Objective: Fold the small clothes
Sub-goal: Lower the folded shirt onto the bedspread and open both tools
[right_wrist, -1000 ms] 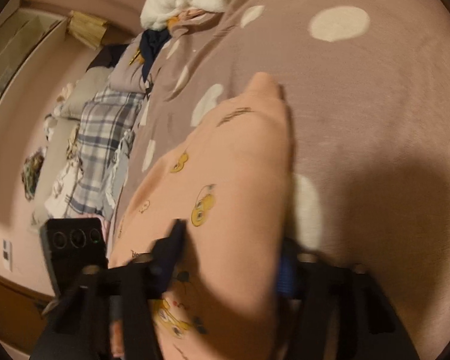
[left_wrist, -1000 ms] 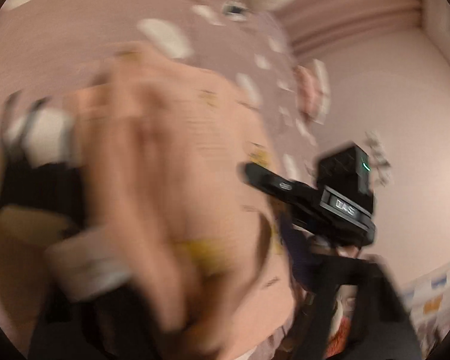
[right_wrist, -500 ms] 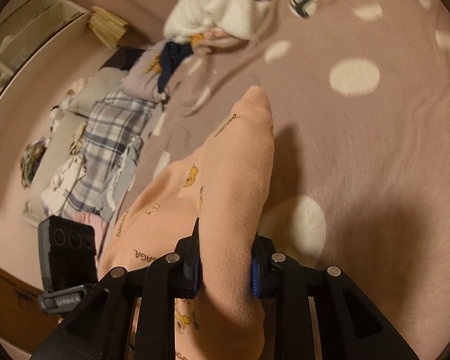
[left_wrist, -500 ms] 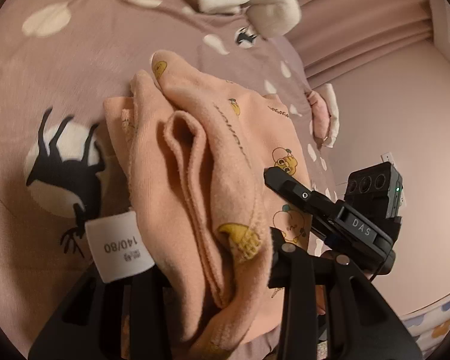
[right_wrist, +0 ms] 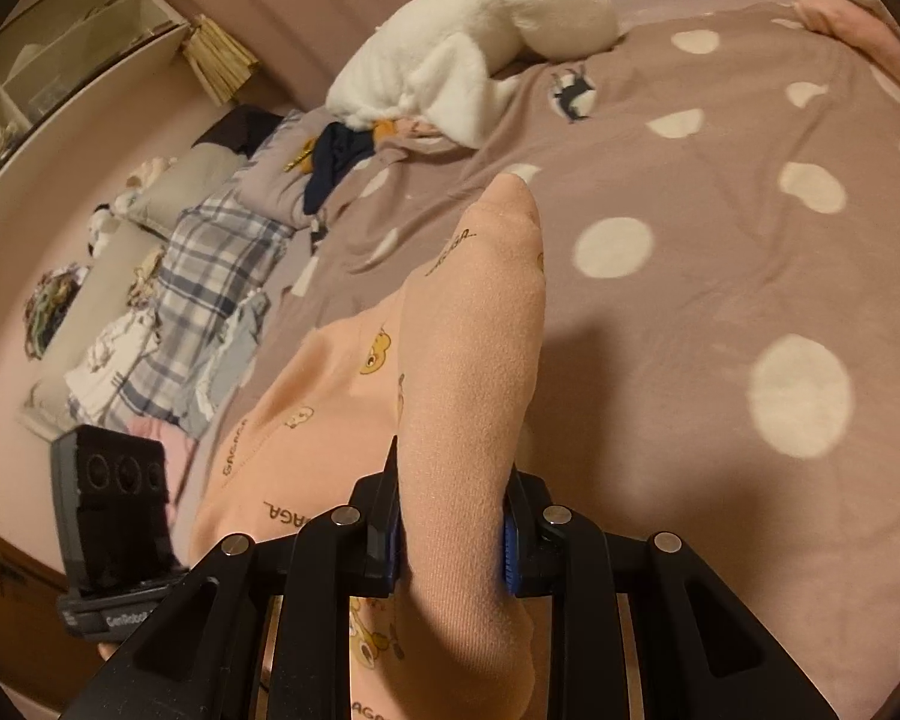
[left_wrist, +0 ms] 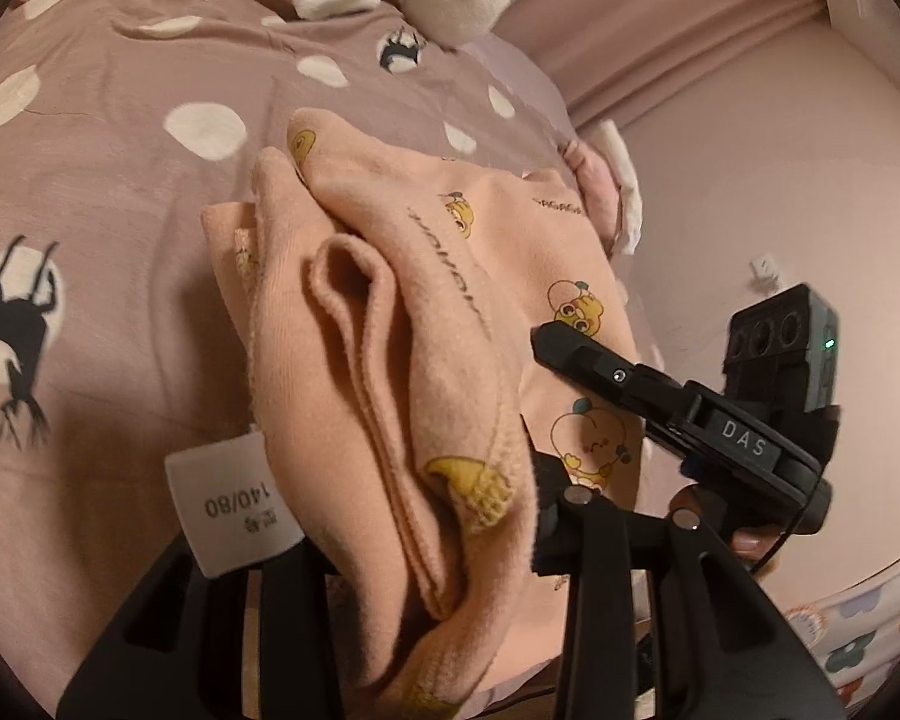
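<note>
A peach garment (left_wrist: pixel 450 312) printed with yellow cartoon figures lies bunched on the dotted mauve bedspread (left_wrist: pixel 120 192). My left gripper (left_wrist: pixel 408 540) is shut on its thick folded edge, next to a white size label (left_wrist: pixel 234 504). In the right wrist view the same garment (right_wrist: pixel 468 372) runs up between the blue pads (right_wrist: pixel 506 546), and my right gripper (right_wrist: pixel 450 534) is shut on that fold. The cloth hangs lifted between both grippers. My right gripper (left_wrist: pixel 660 402) also shows in the left wrist view, over the garment's right side.
A white plush toy (right_wrist: pixel 480 42) lies at the far end of the bed, with dark and plaid clothes (right_wrist: pixel 222 264) piled to its left. Pink cloth (left_wrist: pixel 600 192) hangs at the bed's right edge. A shelf (right_wrist: pixel 60 48) stands beyond.
The right jaws have narrowed onto the garment's fold. Both grippers have risen with the cloth, and the bedspread has dropped away. The left view has gone from blurred to sharp.
</note>
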The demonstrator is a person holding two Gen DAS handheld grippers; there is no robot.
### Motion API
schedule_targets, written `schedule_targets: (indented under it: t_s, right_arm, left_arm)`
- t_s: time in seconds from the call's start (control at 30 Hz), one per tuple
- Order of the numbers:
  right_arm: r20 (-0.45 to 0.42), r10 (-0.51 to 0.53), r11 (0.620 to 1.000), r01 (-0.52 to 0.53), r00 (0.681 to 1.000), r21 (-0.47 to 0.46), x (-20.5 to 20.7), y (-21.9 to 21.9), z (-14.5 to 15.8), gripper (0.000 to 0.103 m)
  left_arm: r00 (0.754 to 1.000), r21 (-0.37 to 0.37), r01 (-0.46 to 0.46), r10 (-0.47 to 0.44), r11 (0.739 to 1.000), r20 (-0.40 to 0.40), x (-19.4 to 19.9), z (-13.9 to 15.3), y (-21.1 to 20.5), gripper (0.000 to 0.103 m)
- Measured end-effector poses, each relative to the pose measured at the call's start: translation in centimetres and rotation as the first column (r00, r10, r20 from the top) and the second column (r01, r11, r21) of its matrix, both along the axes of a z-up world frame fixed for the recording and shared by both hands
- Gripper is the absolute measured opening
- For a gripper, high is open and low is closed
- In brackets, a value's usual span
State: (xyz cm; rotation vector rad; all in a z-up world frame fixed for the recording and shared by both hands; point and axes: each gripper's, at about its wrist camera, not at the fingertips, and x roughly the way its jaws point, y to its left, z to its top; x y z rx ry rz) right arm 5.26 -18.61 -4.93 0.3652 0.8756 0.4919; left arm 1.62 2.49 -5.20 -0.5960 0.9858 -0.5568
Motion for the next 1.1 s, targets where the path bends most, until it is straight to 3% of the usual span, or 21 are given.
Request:
schedule_targets:
  t_s: [0.27, 0.4, 0.47, 0.53, 0.6, 0.63, 0.7, 0.83, 0.93, 1.03, 1.1]
  right_arm:
    - [-0.106, -0.02, 1.0, 0.017, 0.994, -0.025, 0.4, -1.6, -4.2, 0.026]
    - [-0.233, -0.056, 0.997, 0.068, 0.971, 0.046, 1.5, -2.9, -6.8, 0.029]
    - [-0.258, -0.064, 0.994, 0.085, 0.964, 0.072, 1.4, -3.5, -7.0, 0.033]
    - [-0.239, -0.098, 0.994, 0.108, 0.966, 0.029, 1.0, -3.7, -6.1, 0.038]
    - [-0.214, -0.156, 0.988, 0.154, 0.964, -0.028, 0.4, -4.0, -4.9, 0.056]
    - [-0.189, -0.184, 0.983, 0.176, 0.964, -0.06, 0.0, -4.1, -4.1, 0.061]
    - [-0.148, -0.21, 0.975, 0.196, 0.966, -0.105, -0.6, -4.3, -2.9, 0.071]
    - [-0.091, -0.222, 0.959, 0.2, 0.971, -0.202, -1.9, -3.3, -1.5, 0.077]
    - [-0.1, -0.226, 0.944, 0.192, 0.969, -0.27, -2.3, -2.7, -2.2, 0.079]
    - [-0.13, -0.245, 0.921, 0.189, 0.961, -0.341, -3.1, -2.4, -3.4, 0.079]
    - [-0.166, -0.26, 0.913, 0.186, 0.951, -0.362, -4.4, -2.3, -4.4, 0.079]
  left_arm:
    - [0.998, 0.074, -0.008, 0.013, 0.997, -0.063, 1.2, -3.7, -3.3, 0.037]
    - [0.988, 0.08, -0.059, 0.069, 0.995, -0.137, 1.3, -5.9, -3.0, 0.052]
    - [0.989, 0.093, -0.062, 0.073, 0.994, -0.127, 1.2, -5.5, -2.6, 0.058]
    - [0.992, 0.204, -0.091, 0.107, 0.975, -0.07, 0.4, -4.1, -2.2, 0.076]
    - [0.987, 0.349, -0.153, 0.163, 0.925, 0.001, -0.5, -2.6, -2.0, 0.091]
    - [0.983, 0.387, -0.18, 0.179, 0.904, 0.038, -0.8, -1.9, -1.8, 0.092]
    - [0.979, 0.397, -0.204, 0.193, 0.895, 0.068, -1.3, -1.2, -1.4, 0.092]
    - [0.979, 0.384, -0.202, 0.198, 0.901, 0.052, -1.6, -0.9, -0.4, 0.097]
    - [0.985, 0.391, -0.167, 0.17, 0.905, 0.027, -2.2, -1.3, 0.0, 0.101]
    - [0.985, 0.458, -0.156, 0.169, 0.875, 0.013, -2.9, -1.8, -0.1, 0.102]
    - [0.988, 0.469, -0.148, 0.155, 0.871, 0.023, -3.7, -1.6, -0.2, 0.103]
